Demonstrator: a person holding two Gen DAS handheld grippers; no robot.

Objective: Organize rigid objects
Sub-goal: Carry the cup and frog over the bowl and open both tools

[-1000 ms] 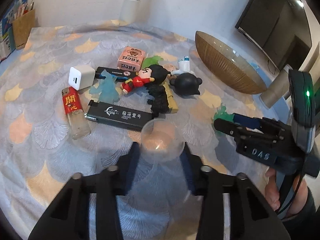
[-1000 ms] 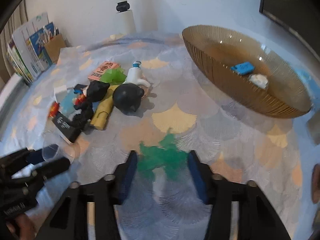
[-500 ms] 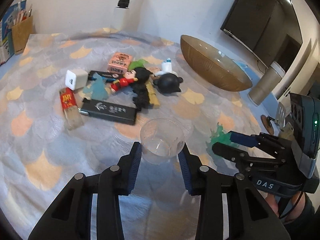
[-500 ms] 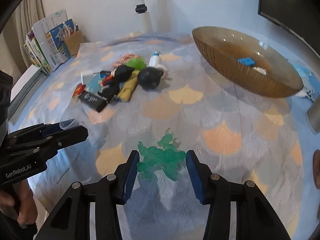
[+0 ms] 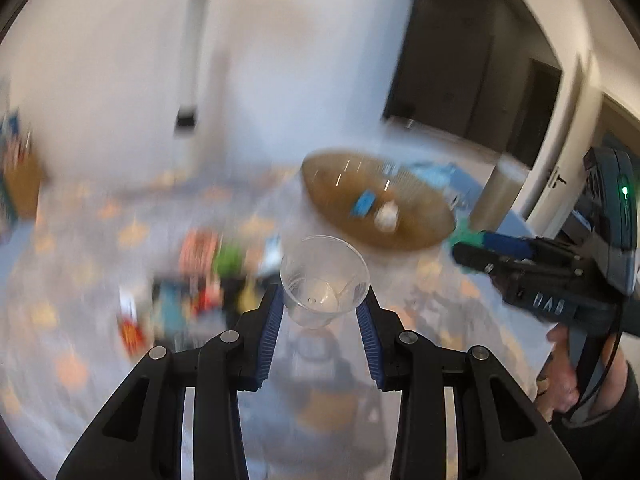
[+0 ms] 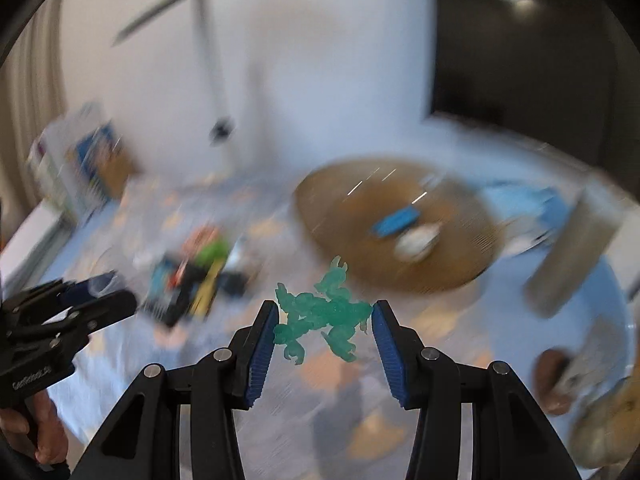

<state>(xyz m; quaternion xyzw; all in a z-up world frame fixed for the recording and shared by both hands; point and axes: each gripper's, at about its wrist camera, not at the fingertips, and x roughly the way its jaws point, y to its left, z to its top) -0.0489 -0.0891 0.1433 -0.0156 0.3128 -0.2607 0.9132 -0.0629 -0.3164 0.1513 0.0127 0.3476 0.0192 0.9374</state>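
Observation:
My left gripper point(image 5: 323, 302) is shut on a clear plastic cup point(image 5: 324, 280), held upright high above the table. My right gripper point(image 6: 323, 318) is shut on a translucent green figure point(image 6: 320, 312), also lifted in the air. The right gripper shows at the right of the left wrist view point(image 5: 480, 246); the left gripper shows at the left of the right wrist view point(image 6: 100, 304). A brown ribbed bowl point(image 5: 332, 188) point(image 6: 344, 216) lies beyond both, holding a blue piece point(image 6: 396, 218) and a white piece point(image 6: 416, 242). Both views are motion-blurred.
A blurred pile of small objects point(image 5: 200, 276) point(image 6: 196, 276) lies on the patterned cloth left of the bowl. A box of books point(image 6: 92, 160) stands at the far left by the wall. A grey cylinder point(image 6: 572, 256) stands right of the bowl.
Both grippers have risen well above the table and swung toward the bowl, each carrying its object. The cup and green figure have left the cloth.

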